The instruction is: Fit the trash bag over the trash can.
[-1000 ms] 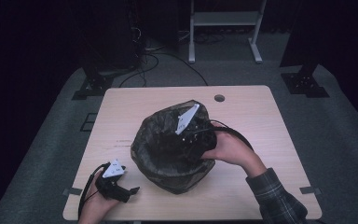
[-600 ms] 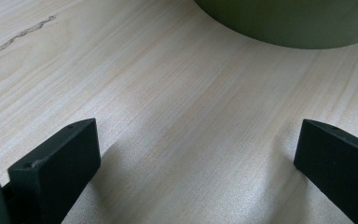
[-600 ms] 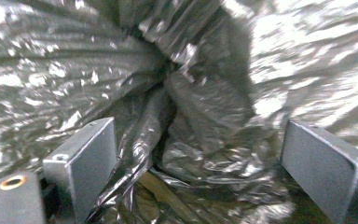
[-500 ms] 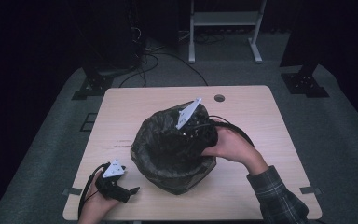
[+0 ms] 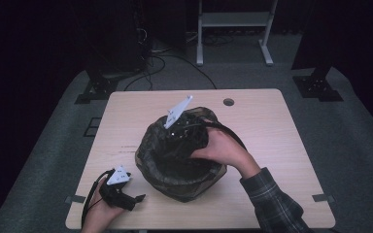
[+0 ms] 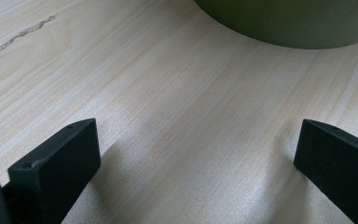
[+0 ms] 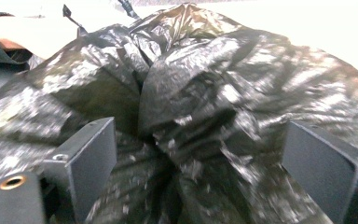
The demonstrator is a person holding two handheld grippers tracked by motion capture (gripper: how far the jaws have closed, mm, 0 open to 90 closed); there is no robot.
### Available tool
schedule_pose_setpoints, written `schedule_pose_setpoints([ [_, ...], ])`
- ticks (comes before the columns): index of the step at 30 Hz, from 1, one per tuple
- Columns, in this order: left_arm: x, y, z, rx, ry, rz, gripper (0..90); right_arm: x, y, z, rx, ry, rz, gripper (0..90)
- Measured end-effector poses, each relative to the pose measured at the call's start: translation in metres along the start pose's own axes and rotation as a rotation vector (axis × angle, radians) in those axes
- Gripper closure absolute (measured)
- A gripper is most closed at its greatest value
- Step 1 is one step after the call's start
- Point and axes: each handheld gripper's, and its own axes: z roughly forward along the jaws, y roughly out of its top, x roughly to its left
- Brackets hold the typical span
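Note:
A round olive bin [image 5: 189, 187] lined with a crumpled black plastic bag [image 5: 150, 145] stands mid-table. My right gripper [image 5: 177, 138] reaches into the bin's mouth from the right, its grey plate sticking up over the far rim. It is open, jaws wide, with folds of the bag [image 7: 191, 70] bunched between and beyond them in the right gripper [image 7: 198, 128] view. My left gripper [image 5: 136, 198] rests at the front left of the table, open, pointing at the bin. In the left gripper [image 6: 196, 126] view there is bare wood between the jaws and the bin wall [image 6: 284, 23] ahead.
The light wooden table [image 5: 272, 126] has a small round hole [image 5: 228, 102] near its far edge. Dark stands and cables sit on the grey floor behind. A hand in a plaid sleeve [image 5: 272, 204] comes in from the front right.
My right gripper and hand have shifted left over the bin's opening, with the grey plate now tilted more to the left. The left gripper has stayed put.

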Motion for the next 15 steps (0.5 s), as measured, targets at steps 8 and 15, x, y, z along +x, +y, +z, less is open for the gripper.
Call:
schedule_pose_setpoints([
  [8,0.0,0.0,0.0,0.0,0.0,0.0,0.0,-0.004,0.009,0.034,0.087,0.008,-0.002,9.3],
  [15,0.0,0.0,0.0,0.0,0.0,0.0,0.0,-0.002,0.015,0.06,0.175,0.012,-0.005,9.3],
])
